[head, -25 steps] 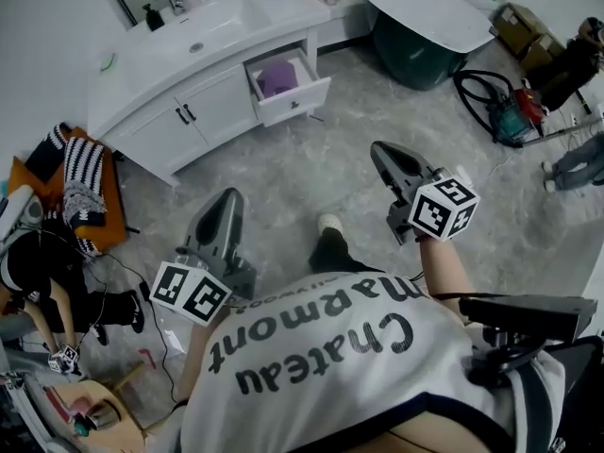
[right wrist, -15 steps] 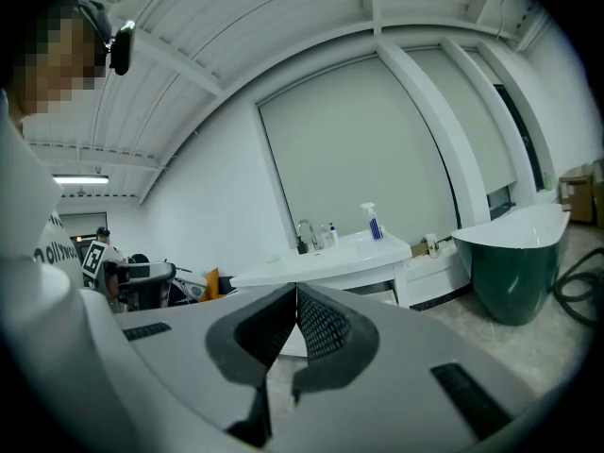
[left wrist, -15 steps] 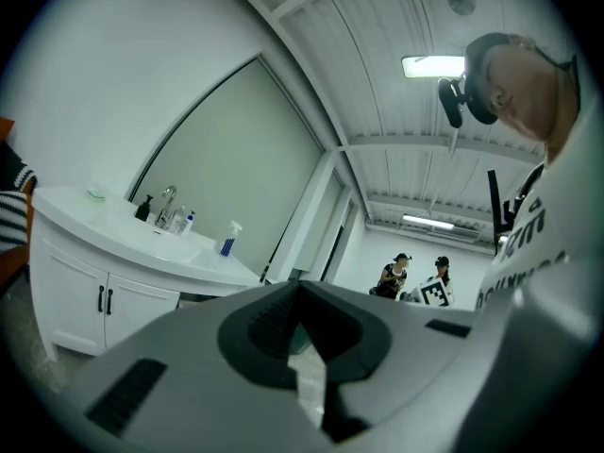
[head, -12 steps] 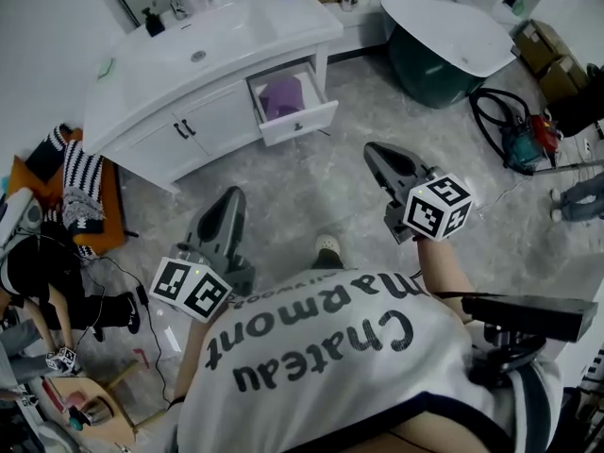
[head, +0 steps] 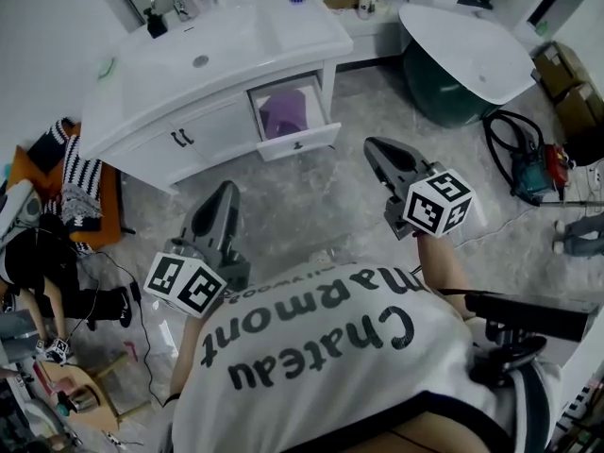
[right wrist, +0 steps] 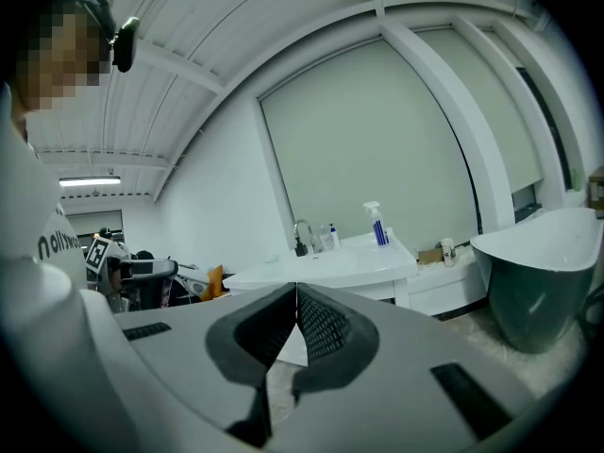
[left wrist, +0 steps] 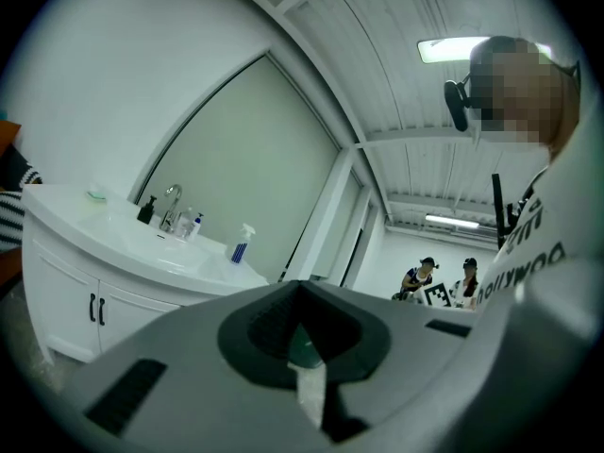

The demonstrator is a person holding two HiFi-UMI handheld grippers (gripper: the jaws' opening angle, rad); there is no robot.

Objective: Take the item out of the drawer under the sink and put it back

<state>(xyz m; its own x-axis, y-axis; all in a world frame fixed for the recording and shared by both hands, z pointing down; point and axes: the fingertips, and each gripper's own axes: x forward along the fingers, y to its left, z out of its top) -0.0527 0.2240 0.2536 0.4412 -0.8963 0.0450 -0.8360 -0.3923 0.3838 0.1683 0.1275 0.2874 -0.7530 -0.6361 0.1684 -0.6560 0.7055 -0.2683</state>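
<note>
The left gripper (left wrist: pixel 300 284) has its jaws pressed fully together with nothing between them, and the right gripper (right wrist: pixel 296 291) reads the same to me: pads meeting at the tips, no load. Both point roughly level over the grey floor (head: pixel 302 201), well apart from the white vanity (head: pixel 184 132) ahead. I judge this to be the approach, with nothing taken out yet. The drawer (head: pixel 300 142) stands pulled out at the vanity's right end, just under the counter's front edge, and the purple item (head: pixel 281 113) lies inside it, filling much of the compartment; I cannot tell what it is made of or whether anything sits beneath it. The cabinet doors to the drawer's left are closed, so their contents are hidden. Next I would need to close the remaining gap, part one pair of jaws, and tip that gripper down over the drawer's front lip to reach the item without knocking the panel.
</note>
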